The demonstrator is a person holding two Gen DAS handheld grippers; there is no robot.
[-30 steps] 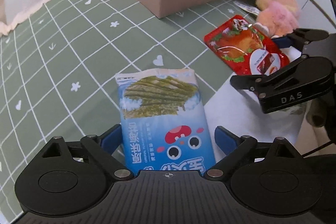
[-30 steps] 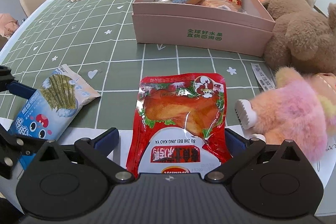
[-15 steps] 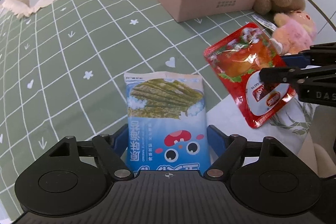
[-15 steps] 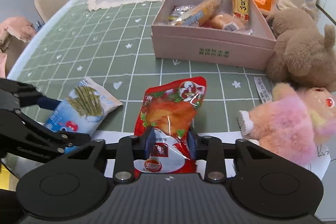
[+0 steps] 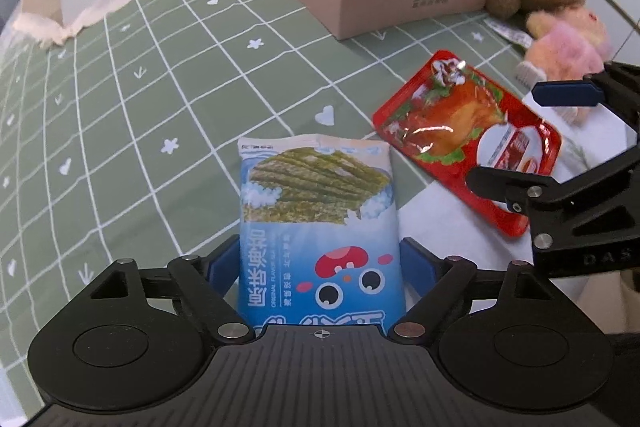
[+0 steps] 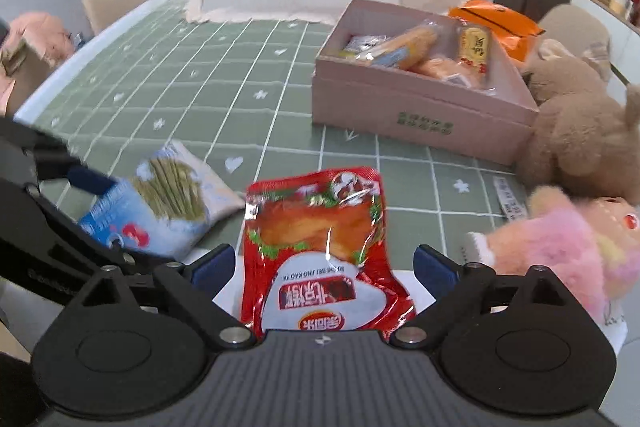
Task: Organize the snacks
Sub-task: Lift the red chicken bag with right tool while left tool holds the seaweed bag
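My left gripper (image 5: 319, 263) has its blue pads (image 5: 416, 261) against both side edges of the blue seaweed packet (image 5: 316, 223), pinching it. My right gripper (image 6: 324, 263) is spread wide, its pads clear of the red chicken pouch (image 6: 320, 247) lying between them. Both packs lie on the green checked tablecloth (image 5: 160, 99), long axes running away from me toward the pink box (image 6: 420, 107). Open cloth lies left; the plush toys (image 6: 568, 239) crowd the right edge.
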